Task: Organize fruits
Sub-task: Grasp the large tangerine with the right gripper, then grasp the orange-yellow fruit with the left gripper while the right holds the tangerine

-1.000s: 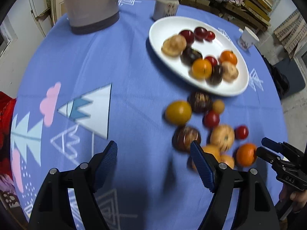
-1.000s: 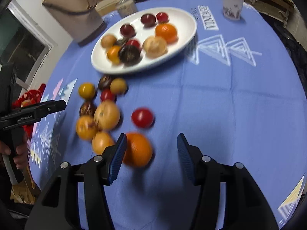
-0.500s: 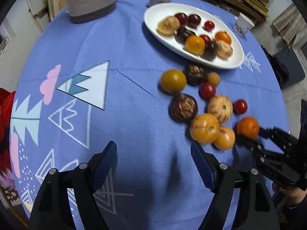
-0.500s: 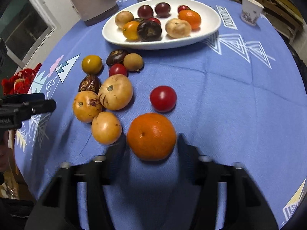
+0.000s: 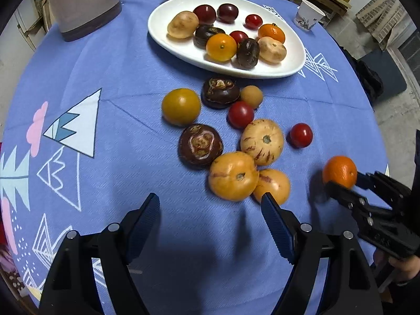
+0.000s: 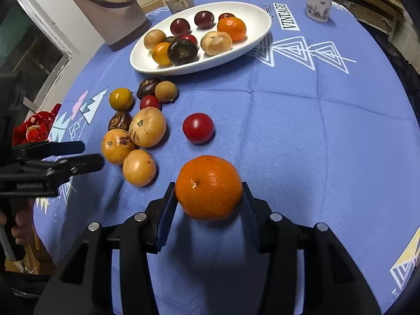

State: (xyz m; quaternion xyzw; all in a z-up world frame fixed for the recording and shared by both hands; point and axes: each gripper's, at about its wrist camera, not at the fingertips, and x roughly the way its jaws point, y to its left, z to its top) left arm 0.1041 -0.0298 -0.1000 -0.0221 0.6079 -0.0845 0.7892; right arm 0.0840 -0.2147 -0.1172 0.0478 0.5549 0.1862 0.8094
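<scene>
Looking over your table now, biggest thing first:

Cloth: blue tablecloth (image 6: pixel 302 131) covers the whole round top; everything sits on it.
Plate: white oval plate (image 6: pixel 258 17) at the far side, already loaded w/ about ten fruits. Its long axis runs left-to-right across your right wrist view, up and ahead of the gripper.
Right gripper: your right gripper (image 6: pixel 208 204) has just been closing and its pads now press both sides of the orange mandarin (image 6: pixel 208 186). Fruit is at the near edge of the cloth, well apart from the plate.
Left gripper: your left gripper (image 5: pixel 210 225) stands apart, nothing between the fingers. It hovers just short of the loose pile.
Key relation: plate lies straight ahead and slightly left of the held mandarin. Right hand has the fruit, so right hand carries.
Loose pile: nine fruits btw you and the plate, left of the carry path; nearest your left gripper is the orange-yellow tomato (image 5: pixel 233 176).
In the way: red cherry tomato (image 6: pixel 198 128) sits just beyond the mandarin, on the line to the plate. My read: lift before going fwd.
Far clutter: jug (image 6: pixel 110 8), can (image 6: pixel 181 0), paper cup (image 6: pixel 317 1) behind the plate, off the path.
</scene>
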